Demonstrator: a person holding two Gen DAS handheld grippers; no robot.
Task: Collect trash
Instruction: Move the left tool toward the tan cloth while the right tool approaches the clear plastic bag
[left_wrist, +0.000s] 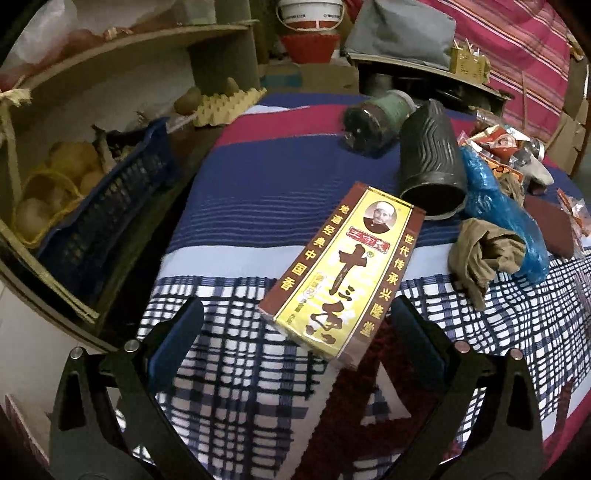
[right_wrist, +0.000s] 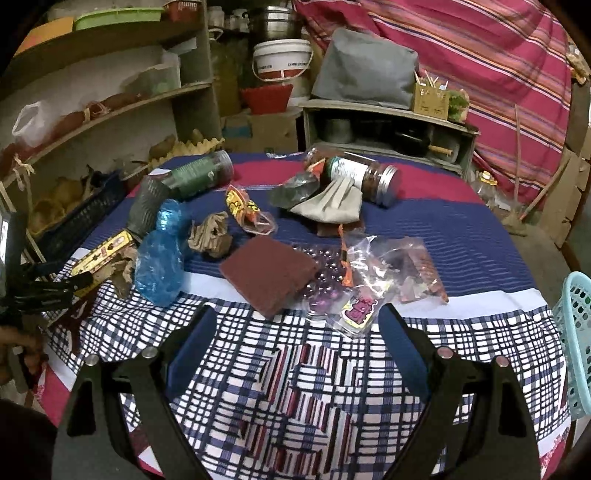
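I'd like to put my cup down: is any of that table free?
Yes: the checked near part of the tablecloth, between the brown scouring pad and the near edge. Also the blue stripe right of the lying jar. The left and middle are crowded around the spice box.

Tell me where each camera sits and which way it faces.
Left wrist: on the left tongs, facing down at the box and cup; its own open fingers show.
Right wrist: on the right tongs, facing across the table; open fingers, the left tongs at left.
Shared: box, cup, blue bag.
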